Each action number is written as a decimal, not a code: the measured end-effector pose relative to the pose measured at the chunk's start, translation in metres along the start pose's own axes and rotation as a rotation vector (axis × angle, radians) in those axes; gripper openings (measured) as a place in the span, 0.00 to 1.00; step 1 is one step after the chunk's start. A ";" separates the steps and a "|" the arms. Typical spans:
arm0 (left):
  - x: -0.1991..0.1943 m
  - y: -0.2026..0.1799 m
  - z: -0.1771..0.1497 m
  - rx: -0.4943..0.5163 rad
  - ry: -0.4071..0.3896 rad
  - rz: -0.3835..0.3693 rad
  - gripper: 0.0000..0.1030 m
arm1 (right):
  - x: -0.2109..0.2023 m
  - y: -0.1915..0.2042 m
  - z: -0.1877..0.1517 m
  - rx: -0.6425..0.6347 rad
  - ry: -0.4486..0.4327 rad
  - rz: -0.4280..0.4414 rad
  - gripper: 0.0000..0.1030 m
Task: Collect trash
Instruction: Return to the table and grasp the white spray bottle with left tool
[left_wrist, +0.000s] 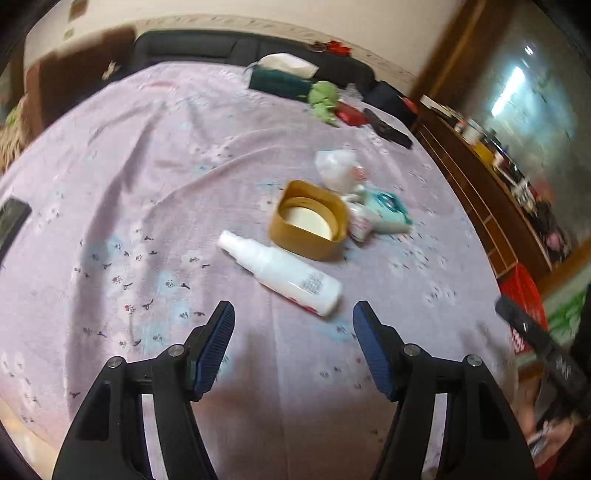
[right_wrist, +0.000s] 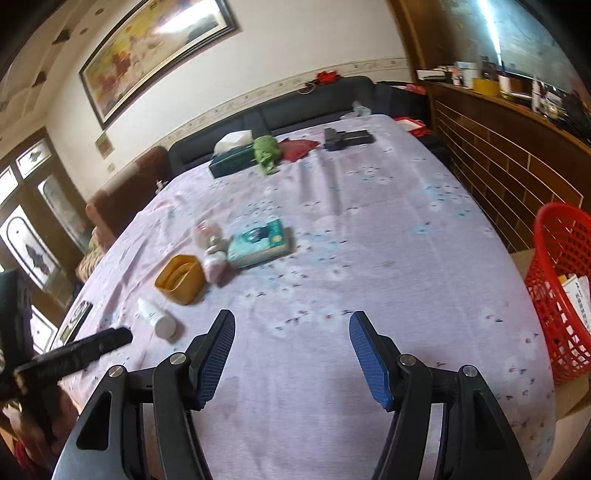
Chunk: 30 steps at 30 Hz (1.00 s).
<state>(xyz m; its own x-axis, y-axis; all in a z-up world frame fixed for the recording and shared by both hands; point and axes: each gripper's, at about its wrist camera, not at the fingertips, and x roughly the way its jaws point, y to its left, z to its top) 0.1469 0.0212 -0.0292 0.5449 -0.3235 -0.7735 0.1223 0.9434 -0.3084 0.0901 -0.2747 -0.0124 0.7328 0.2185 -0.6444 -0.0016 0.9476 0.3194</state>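
Observation:
On the lilac flowered tablecloth (left_wrist: 147, 184) a white spray bottle (left_wrist: 284, 273) lies on its side. Its base is just ahead of my left gripper (left_wrist: 294, 314), which is open with nothing between its blue pads. Behind the bottle stand a yellow box (left_wrist: 310, 219), a teal packet (left_wrist: 388, 210) and crumpled wrappers (left_wrist: 340, 170). My right gripper (right_wrist: 291, 325) hovers open over bare cloth. To its left are the bottle (right_wrist: 157, 317), the yellow box (right_wrist: 181, 278), the wrappers (right_wrist: 212, 243) and the teal packet (right_wrist: 258, 242). A red mesh basket (right_wrist: 561, 284) with paper inside stands off the table's right edge.
At the far end lie a dark tissue box (right_wrist: 232, 157), a green plush toy (right_wrist: 266, 149), a red pouch (right_wrist: 297, 146) and a black device (right_wrist: 347, 138). A dark flat device (left_wrist: 11, 221) sits at the left edge. A dark sofa and a wooden shelf border the table.

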 end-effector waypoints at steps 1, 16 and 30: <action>0.005 0.002 0.003 -0.018 0.009 0.004 0.56 | 0.000 0.002 -0.002 -0.005 0.000 0.002 0.67; 0.058 -0.014 0.029 0.073 0.049 0.109 0.39 | -0.012 -0.007 0.000 0.000 -0.020 -0.008 0.67; 0.045 0.027 0.026 0.130 -0.046 0.209 0.28 | 0.055 0.067 0.044 -0.124 0.038 0.080 0.61</action>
<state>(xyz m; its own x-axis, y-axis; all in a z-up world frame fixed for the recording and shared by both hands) 0.1967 0.0338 -0.0579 0.6066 -0.1191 -0.7860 0.1066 0.9920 -0.0681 0.1605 -0.2094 0.0041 0.7007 0.3011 -0.6468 -0.1448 0.9477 0.2843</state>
